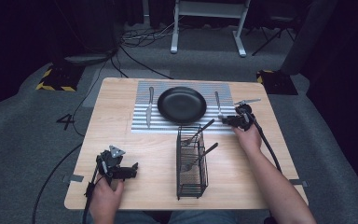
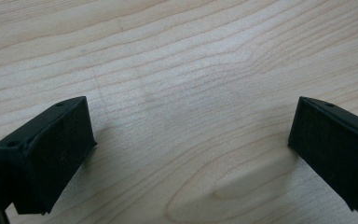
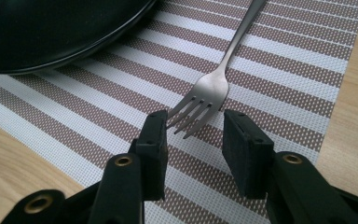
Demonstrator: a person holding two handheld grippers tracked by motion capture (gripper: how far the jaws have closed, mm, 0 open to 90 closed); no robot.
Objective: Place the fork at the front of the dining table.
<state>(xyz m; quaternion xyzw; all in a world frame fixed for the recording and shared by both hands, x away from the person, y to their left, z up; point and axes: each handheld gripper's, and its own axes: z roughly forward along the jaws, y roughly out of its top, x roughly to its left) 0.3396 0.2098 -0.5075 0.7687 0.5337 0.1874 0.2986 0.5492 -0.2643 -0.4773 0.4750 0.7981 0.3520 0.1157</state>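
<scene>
A silver fork (image 3: 212, 88) lies on the striped placemat (image 3: 284, 56) to the right of the black plate (image 3: 51, 32). My right gripper (image 3: 193, 133) stands open with the fork's tines between its jaws; one jaw is close against the outer tine and a gap shows at the other. In the high view the right gripper (image 1: 228, 120) sits at the near end of the fork (image 1: 218, 105). My left gripper (image 1: 133, 169) rests low at the table's front left. Its jaws (image 2: 191, 140) are wide open over bare wood with nothing between them.
A knife (image 1: 149, 107) lies on the placemat (image 1: 142, 123) left of the plate (image 1: 182, 105). A black wire basket (image 1: 191, 163) with several utensils leaning out stands in front of the placemat, between my hands. The table edge runs just right of the placemat.
</scene>
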